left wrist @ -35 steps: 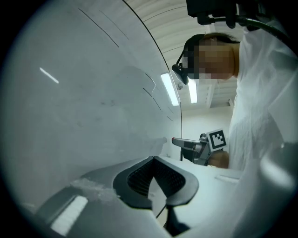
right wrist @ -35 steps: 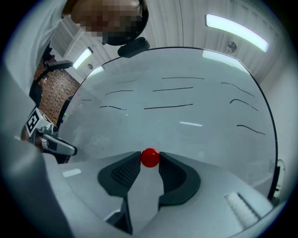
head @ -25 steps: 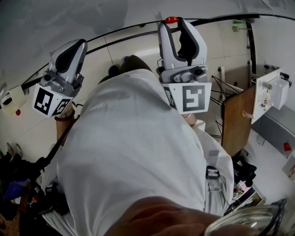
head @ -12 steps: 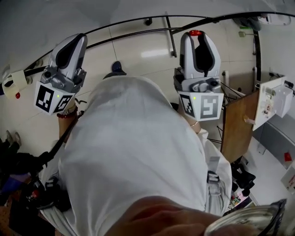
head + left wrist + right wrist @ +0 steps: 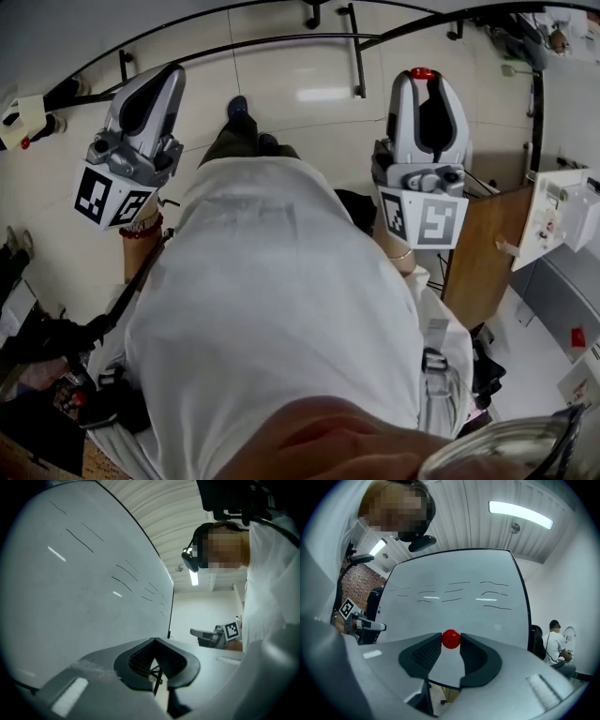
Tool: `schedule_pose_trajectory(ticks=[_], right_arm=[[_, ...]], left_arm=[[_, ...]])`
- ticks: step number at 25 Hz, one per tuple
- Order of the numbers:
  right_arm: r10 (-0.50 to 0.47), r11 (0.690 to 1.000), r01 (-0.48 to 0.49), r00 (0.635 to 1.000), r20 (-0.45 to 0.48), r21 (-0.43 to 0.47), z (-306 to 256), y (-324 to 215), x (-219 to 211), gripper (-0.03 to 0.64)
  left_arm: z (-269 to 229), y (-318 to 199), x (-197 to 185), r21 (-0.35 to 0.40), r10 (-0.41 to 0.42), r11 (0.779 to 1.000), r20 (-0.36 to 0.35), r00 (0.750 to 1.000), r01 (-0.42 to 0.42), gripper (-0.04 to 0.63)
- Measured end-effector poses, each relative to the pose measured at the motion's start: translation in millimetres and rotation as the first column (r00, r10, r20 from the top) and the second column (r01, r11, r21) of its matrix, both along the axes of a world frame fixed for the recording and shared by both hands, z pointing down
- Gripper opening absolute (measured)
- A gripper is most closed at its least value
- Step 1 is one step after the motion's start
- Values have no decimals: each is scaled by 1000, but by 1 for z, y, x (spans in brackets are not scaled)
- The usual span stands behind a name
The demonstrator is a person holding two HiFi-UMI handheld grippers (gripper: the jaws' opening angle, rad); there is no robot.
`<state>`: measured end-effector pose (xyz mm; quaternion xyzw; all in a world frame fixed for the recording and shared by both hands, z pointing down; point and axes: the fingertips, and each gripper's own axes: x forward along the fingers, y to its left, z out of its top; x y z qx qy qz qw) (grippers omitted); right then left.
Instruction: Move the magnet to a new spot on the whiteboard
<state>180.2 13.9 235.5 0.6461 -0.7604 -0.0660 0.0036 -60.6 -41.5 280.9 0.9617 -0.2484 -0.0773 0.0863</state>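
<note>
The left hand-held gripper (image 5: 153,86) is held up at the left of the person's white shirt (image 5: 272,319), its marker cube (image 5: 106,198) facing the head camera and a red bead bracelet (image 5: 141,230) on the wrist below it. In the left gripper view its two dark pads are pressed together at the tips with nothing between them. The whiteboard (image 5: 84,583) fills the left of that view, with short dark strokes drawn across it, and its edge runs down just right of the jaws.

Pale floor tiles (image 5: 300,84) lie far below, between the two tools in the head view.

The right hand-held gripper (image 5: 427,80) is raised at the right of the shirt and is pinching the magnet (image 5: 451,639), a small red ball caught at the very tips of its pads. The magnet shows red at the top of that tool in the head view as well. In the right gripper view the whiteboard stands beyond the magnet with its whole dark frame in sight, so the magnet is off the board, seen against its lower middle.

Farther right, a brown wooden panel (image 5: 480,253) stands on edge, and a seated person (image 5: 557,645) in white shows beside the board's right edge.
</note>
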Motion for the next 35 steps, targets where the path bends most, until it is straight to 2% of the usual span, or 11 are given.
schedule_pose_trajectory(ticks=[4, 8, 12, 14, 16, 18, 23, 29, 32, 35], right_arm=[[-64, 997, 64, 998, -13, 40, -5, 12, -11, 127], [-94, 992, 91, 995, 27, 91, -16, 38, -26, 127], [-95, 990, 91, 995, 34, 104, -32, 57, -40, 127], [-65, 994, 60, 996, 55, 90, -37, 57, -42, 127], [-49, 995, 43, 997, 67, 91, -41, 63, -46, 127], [-58, 994, 51, 996, 62, 101, -46, 68, -55, 127], [-83, 992, 75, 993, 80, 105, -49, 70, -80, 127], [-53, 998, 50, 986, 160, 25, -29, 63, -103, 127], [-53, 999, 51, 989, 139, 18, -27, 62, -127, 127], [-68, 997, 64, 990, 122, 35, -33, 58, -155, 127]], left_arm=[[3, 34, -12, -3, -56, 998, -17, 998, 56, 6], [6, 64, -18, 14, -28, 1000, 15, 999, 28, 6], [-16, 67, -25, 51, 9, 999, -2, 1000, -9, 6], [-22, 65, -27, 94, 22, 995, 33, 999, -25, 6], [-27, 69, -29, 169, 6, 985, 87, 996, -21, 6], [-28, 74, -40, 209, -14, 978, 108, 994, -9, 6], [-11, 88, -75, 163, -32, 987, 113, 993, 13, 6], [0, 94, -114, 124, -46, 992, 89, 995, 35, 6], [6, 96, -137, 99, -55, 994, 62, 997, 49, 6], [25, 95, -164, 85, -47, 996, 87, 995, 40, 6]])
